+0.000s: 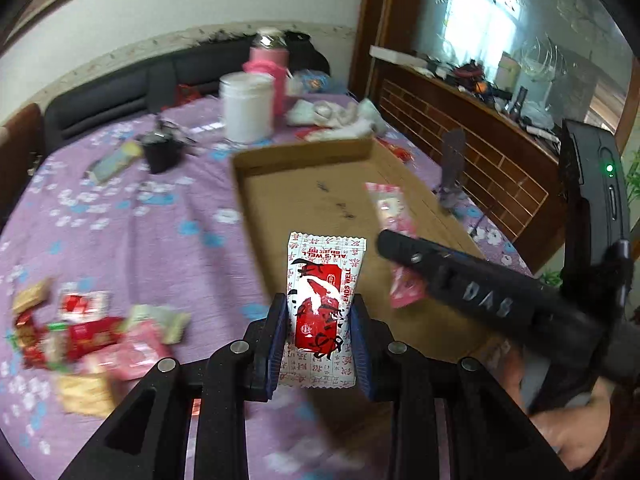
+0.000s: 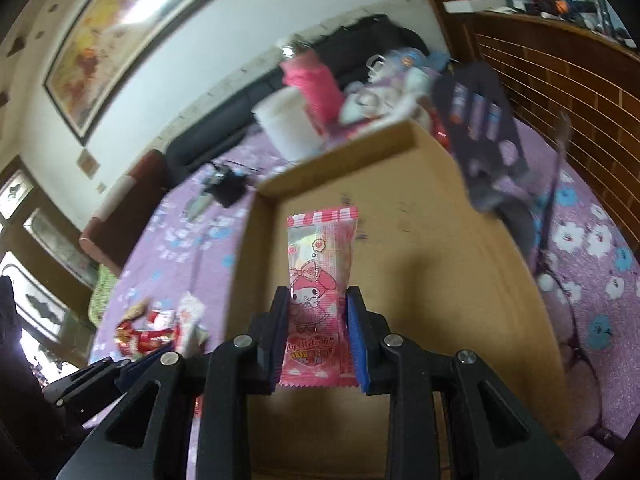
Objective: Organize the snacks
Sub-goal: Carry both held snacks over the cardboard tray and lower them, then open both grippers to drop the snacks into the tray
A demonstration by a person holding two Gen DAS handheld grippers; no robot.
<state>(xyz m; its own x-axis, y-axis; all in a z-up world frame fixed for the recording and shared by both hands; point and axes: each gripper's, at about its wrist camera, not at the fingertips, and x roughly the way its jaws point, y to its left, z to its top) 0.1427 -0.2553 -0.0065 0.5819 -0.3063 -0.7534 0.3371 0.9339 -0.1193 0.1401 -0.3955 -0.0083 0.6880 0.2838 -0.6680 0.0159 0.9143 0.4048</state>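
My left gripper [image 1: 320,322] is shut on a white and red snack packet [image 1: 325,280], held upright at the near left edge of the cardboard box [image 1: 304,200]. Seen from the right wrist, my right gripper [image 2: 318,320] is shut on a pink cartoon candy packet [image 2: 320,264] above the box floor [image 2: 420,272]. In the left wrist view the right gripper's black finger [image 1: 404,248] reaches over the box from the right, with the pink packet [image 1: 390,204] in it. A pile of several loose snacks [image 1: 80,328] lies on the purple cloth at the left; it also shows in the right wrist view [image 2: 160,328].
A white jar [image 1: 246,106] and a pink bottle [image 1: 272,68] stand behind the box on the flowered purple cloth [image 1: 140,232]. A small black object [image 1: 160,152] lies at the back left. A dark card [image 2: 480,132] stands at the box's far right corner. A wooden sideboard [image 1: 480,152] runs along the right.
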